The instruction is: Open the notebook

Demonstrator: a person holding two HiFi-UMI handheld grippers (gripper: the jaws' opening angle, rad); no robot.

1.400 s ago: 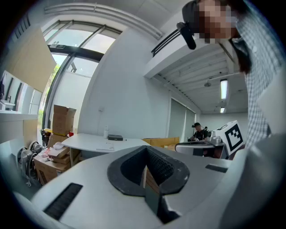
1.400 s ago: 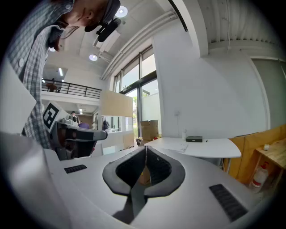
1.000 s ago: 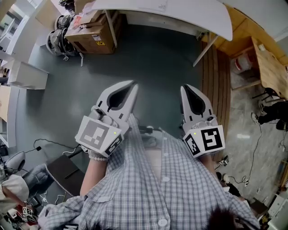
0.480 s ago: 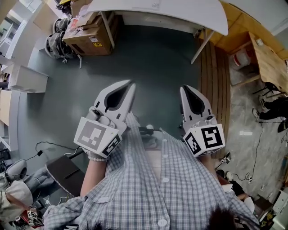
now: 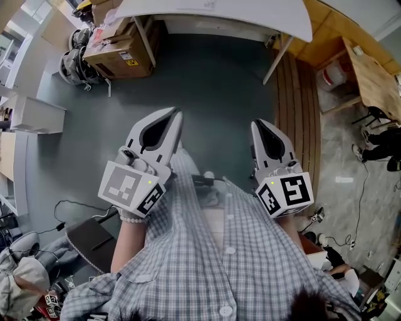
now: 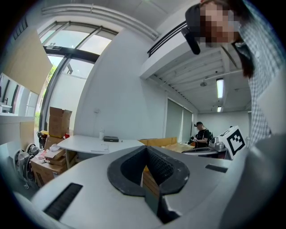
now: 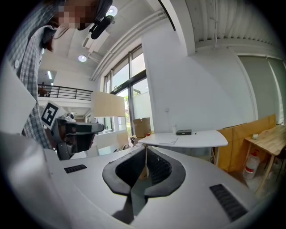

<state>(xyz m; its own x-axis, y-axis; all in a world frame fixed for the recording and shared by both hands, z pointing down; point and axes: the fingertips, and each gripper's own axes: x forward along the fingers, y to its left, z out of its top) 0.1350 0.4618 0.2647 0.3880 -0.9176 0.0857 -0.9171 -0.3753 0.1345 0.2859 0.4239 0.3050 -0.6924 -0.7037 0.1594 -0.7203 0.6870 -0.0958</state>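
Note:
I stand on the grey floor, some way back from a white table (image 5: 250, 19). A flat pale thing (image 7: 167, 141) lies on it, perhaps the notebook, beside a small dark box (image 7: 183, 132); both also show in the left gripper view, the flat thing (image 6: 105, 144) and the box (image 6: 111, 139). My left gripper (image 5: 176, 113) and right gripper (image 5: 258, 122) are held side by side in front of my checked shirt, pointing towards the table. Each is shut with nothing between its jaws, as the left gripper (image 6: 145, 147) and right gripper (image 7: 145, 150) views show.
A cardboard box (image 5: 116, 50) and bags (image 5: 72, 53) sit left of the table. A wooden slatted strip (image 5: 301, 106) and a wooden table (image 5: 376, 81) lie to the right. Cables and a dark case (image 5: 88, 241) are on the floor behind my left side. A person (image 6: 203, 134) stands far off.
The table and box have slid a little towards the top left of the head view. My left gripper sits slightly further left in the picture. Both grippers stay shut.

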